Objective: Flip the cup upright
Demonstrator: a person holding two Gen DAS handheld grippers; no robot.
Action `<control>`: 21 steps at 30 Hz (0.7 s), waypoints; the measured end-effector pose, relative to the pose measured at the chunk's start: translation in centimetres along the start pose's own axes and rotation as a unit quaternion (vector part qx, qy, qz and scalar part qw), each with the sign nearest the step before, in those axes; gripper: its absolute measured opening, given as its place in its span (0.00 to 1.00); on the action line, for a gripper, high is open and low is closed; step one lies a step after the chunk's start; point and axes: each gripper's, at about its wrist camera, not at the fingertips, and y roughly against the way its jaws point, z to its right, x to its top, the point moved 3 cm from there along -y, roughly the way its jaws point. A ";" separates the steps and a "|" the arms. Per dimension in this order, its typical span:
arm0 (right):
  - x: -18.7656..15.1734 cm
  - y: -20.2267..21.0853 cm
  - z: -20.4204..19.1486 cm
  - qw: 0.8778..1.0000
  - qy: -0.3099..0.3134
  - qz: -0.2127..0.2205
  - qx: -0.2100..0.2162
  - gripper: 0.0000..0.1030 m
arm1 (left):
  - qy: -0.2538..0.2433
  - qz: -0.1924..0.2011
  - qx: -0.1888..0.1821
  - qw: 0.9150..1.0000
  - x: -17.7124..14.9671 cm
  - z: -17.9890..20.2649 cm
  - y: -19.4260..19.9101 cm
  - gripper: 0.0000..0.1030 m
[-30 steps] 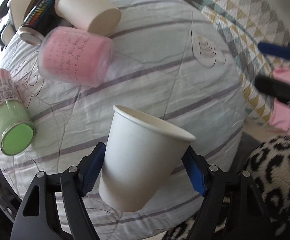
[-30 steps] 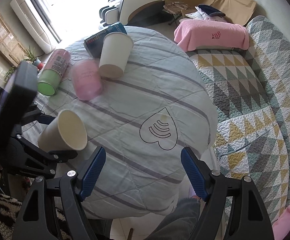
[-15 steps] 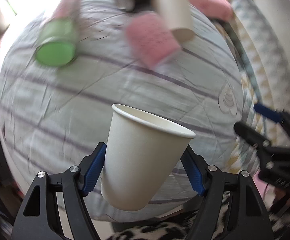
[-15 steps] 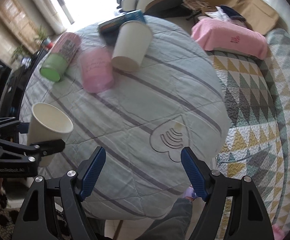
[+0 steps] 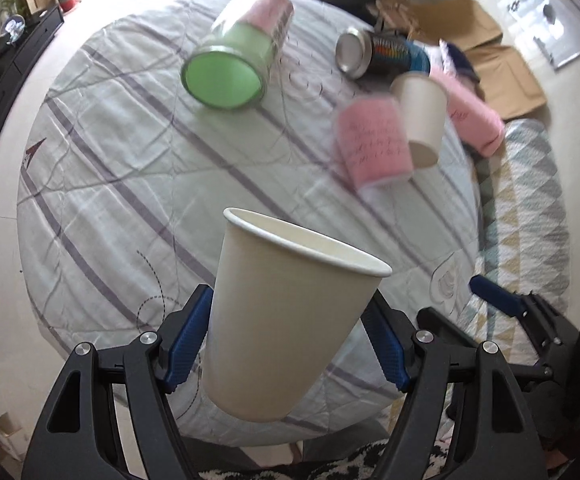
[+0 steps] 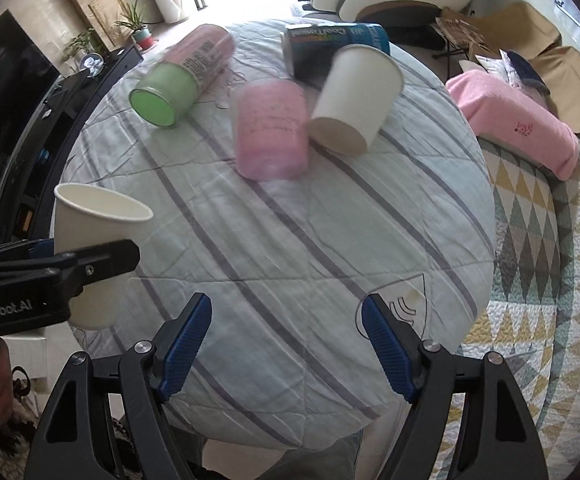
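My left gripper [image 5: 290, 352] is shut on a white paper cup [image 5: 285, 320], mouth up and nearly upright, held above the near left edge of the round table. The cup also shows in the right wrist view [image 6: 93, 248], gripped by the left gripper [image 6: 85, 264]. My right gripper [image 6: 285, 344] is open and empty over the table's near edge; it shows at the right of the left wrist view [image 5: 502, 304]. A second white paper cup [image 6: 354, 100] lies on its side at the far side of the table [image 6: 290, 248].
A pink cup [image 6: 269, 132], a green-bottomed pink can [image 6: 177, 84] and a dark printed can [image 6: 330, 48] lie on their sides at the far side. A pink towel [image 6: 518, 128] and a patterned quilt [image 6: 538, 264] lie to the right.
The left gripper has swung the held cup round to the table's near left side and brought it closer to upright. The right gripper stayed open, shifting slightly.
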 end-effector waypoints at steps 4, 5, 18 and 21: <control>0.3 0.3 -0.4 1.000 0.004 0.014 0.003 0.76 | -0.014 0.051 -0.004 0.999 0.2 0.5 0.8 0.73; 0.3 0.4 -0.4 1.000 0.006 0.019 0.001 0.76 | -0.018 0.068 -0.010 0.997 0.2 0.9 0.8 0.73; -0.7 -1.7 1.1 0.998 0.030 0.057 -0.028 0.76 | -0.056 0.210 -0.054 0.975 0.2 2.2 -3.8 0.74; -1.1 -2.5 1.3 0.998 0.033 0.051 -0.026 0.76 | -0.043 0.204 -0.040 0.977 -0.8 1.9 -4.0 0.76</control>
